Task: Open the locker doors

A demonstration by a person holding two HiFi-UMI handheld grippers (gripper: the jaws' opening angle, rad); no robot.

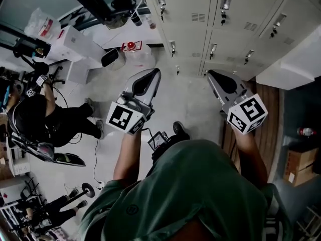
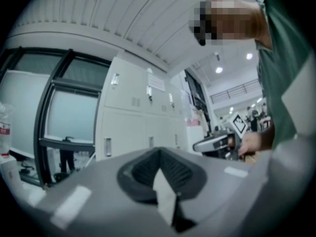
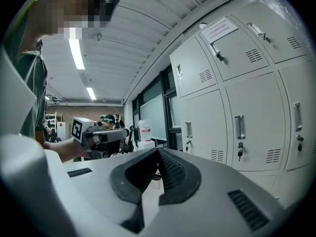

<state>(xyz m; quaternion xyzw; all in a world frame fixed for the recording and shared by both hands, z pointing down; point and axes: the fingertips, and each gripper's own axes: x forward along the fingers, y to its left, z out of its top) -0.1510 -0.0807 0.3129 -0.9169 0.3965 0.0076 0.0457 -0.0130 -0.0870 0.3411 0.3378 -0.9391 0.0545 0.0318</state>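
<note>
A bank of beige lockers (image 1: 225, 24) stands ahead of me, every door closed, with handles and keys hanging in the locks. My left gripper (image 1: 154, 72) and my right gripper (image 1: 210, 73) are held side by side, some way short of the doors and pointing toward them. Both are shut with nothing between the jaws. In the left gripper view the left gripper (image 2: 159, 151) has the lockers (image 2: 133, 107) straight ahead. In the right gripper view the right gripper (image 3: 158, 150) has the lockers (image 3: 237, 127) to its right, a key (image 3: 240, 153) dangling under one handle.
A person in black (image 1: 50, 119) sits at the left beside white boxes (image 1: 75, 46). A red item (image 1: 130, 45) lies on the floor near the locker base. A cardboard box (image 1: 301, 164) sits at the far right. A large window (image 2: 69, 117) adjoins the lockers.
</note>
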